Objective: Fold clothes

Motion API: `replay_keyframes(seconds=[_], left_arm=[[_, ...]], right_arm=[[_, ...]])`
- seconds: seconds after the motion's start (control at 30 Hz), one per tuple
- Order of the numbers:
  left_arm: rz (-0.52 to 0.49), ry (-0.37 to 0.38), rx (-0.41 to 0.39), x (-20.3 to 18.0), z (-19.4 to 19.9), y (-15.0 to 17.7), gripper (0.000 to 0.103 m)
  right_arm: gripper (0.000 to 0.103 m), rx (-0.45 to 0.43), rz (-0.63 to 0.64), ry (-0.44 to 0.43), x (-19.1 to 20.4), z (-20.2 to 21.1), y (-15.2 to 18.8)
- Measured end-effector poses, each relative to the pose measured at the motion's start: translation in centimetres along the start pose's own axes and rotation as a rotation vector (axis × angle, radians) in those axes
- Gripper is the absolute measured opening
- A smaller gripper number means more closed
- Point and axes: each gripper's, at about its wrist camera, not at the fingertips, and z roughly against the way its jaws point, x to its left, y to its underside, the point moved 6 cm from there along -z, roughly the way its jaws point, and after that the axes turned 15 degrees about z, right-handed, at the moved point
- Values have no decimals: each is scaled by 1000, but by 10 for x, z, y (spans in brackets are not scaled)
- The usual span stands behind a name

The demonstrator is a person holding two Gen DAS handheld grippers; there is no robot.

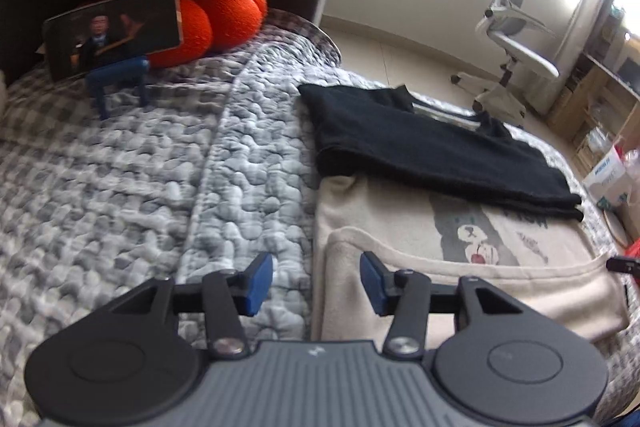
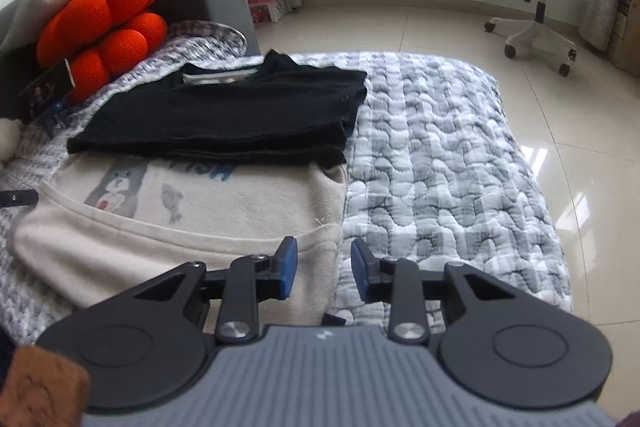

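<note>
Left gripper (image 1: 316, 283) and right gripper (image 2: 324, 269) jaws spread, folded cream sweatshirt (image 2: 192, 223), bear print, black garment (image 2: 224, 111) overlapping.

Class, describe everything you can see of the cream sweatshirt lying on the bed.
The cream sweatshirt looks like soft fleece, with a grey cartoon animal print and partly hidden blue lettering on it. It lies flat on the quilted grey-and-white bedspread, its near edge folded over into a thick band. A folded black garment rests on its far part. The open left gripper and open right gripper each straddle a near side edge without holding it.
</note>
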Motion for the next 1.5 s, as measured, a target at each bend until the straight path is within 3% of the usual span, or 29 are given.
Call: replay_keyframes(seconds=[0.03,0.07,0.13,0.33,0.43,0.53,0.6,0.67,0.83,0.9,0.93,0.97,1.0,1.07,1.37,1.5], left_arm=[[-9,0,-1,-1,-3,2,27],[-13,3,-2,-2,-4,3,18],[-8,25,-39,-2,3,3,8],[13,47,-180,3,24,-16,3],[42,69,-122,5,11,-19,3],[75,100,-81,8,10,-16,11],[84,105,-83,11,13,-14,46],[85,113,-82,13,14,-13,50],[45,154,-55,4,12,-10,50],[12,161,-38,-2,10,-7,47],[-5,144,-28,-5,6,-4,41],[-23,119,-18,-6,2,-1,21],[-40,94,-7,-8,-2,2,11],[-37,91,-27,-8,-3,4,7],[20,122,-131,-2,16,-10,6],[19,74,-118,0,3,-5,6]], right_arm=[[15,-11,19,15,2,2,0],[10,-23,38,31,4,4,-1],[8,-45,75,61,9,8,-1],[8,-155,88,128,7,23,-13],[8,-144,79,144,7,12,-14],[8,-90,71,146,6,-1,-9],[9,-79,52,124,6,-3,-7],[17,-78,38,111,6,-3,-5],[17,-80,32,104,8,-3,-4],[17,-75,38,103,9,-5,-4],[17,-69,43,110,10,-6,-3],[17,-62,48,118,10,-8,-2],[16,-56,53,125,11,-9,-1],[10,-70,64,145,12,-7,-1],[8,-168,50,171,11,8,-11],[8,-110,35,184,7,-5,-5]])
